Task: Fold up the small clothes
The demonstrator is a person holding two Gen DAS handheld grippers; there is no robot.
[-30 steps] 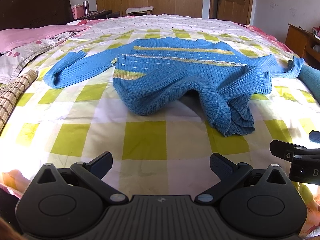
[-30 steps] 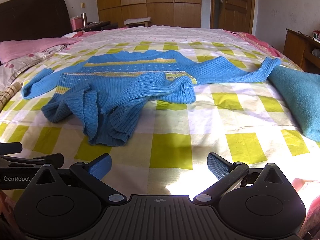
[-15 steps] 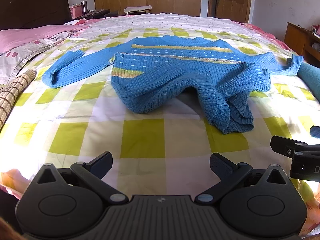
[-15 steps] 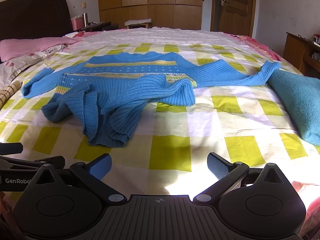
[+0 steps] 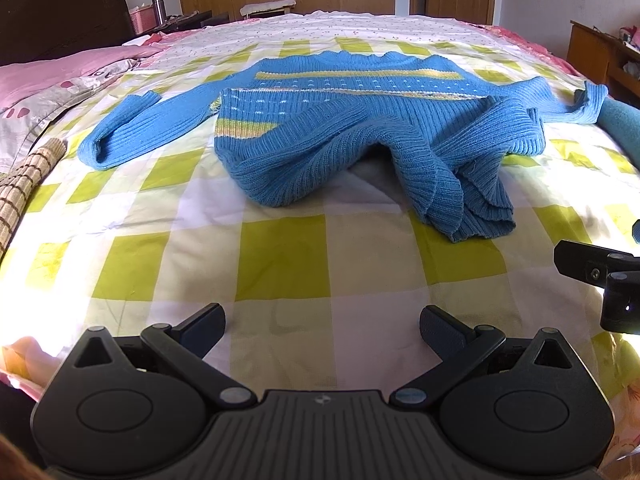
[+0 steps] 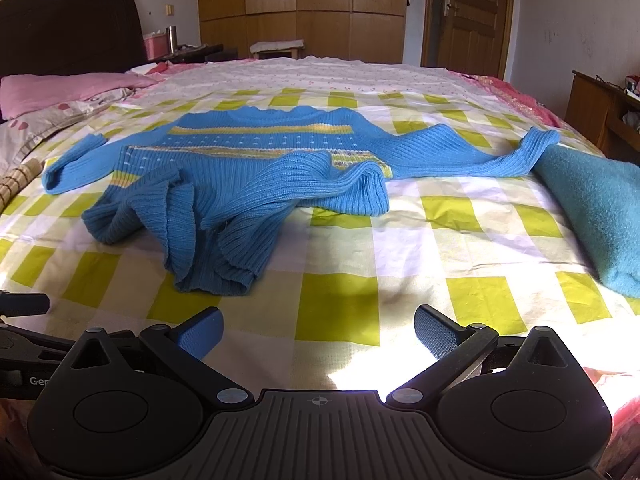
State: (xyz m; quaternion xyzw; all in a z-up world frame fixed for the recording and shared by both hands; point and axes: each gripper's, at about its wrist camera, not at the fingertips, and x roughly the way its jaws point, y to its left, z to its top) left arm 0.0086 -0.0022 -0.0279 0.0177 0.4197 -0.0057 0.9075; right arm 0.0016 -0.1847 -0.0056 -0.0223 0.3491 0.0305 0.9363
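A small blue knit sweater (image 5: 360, 128) with yellow and white stripes lies on the checked bed sheet (image 5: 280, 264), sleeves spread out left and right, its hem bunched and rumpled toward me. It also shows in the right wrist view (image 6: 248, 176). My left gripper (image 5: 322, 320) is open and empty, low over the sheet in front of the sweater. My right gripper (image 6: 316, 328) is open and empty too, near the bed's front edge, and part of it shows at the right in the left wrist view (image 5: 600, 272).
A teal folded cloth (image 6: 592, 204) lies right of the sweater. Pink pillows (image 6: 60, 88) and a bamboo mat (image 5: 24, 184) are on the left. A wooden desk (image 6: 600, 112) stands at the right; wardrobes (image 6: 300, 4) and a door are behind.
Both grippers have moved a little forward toward the sweater, which looks slightly larger. Both stay open and the sweater has not moved.
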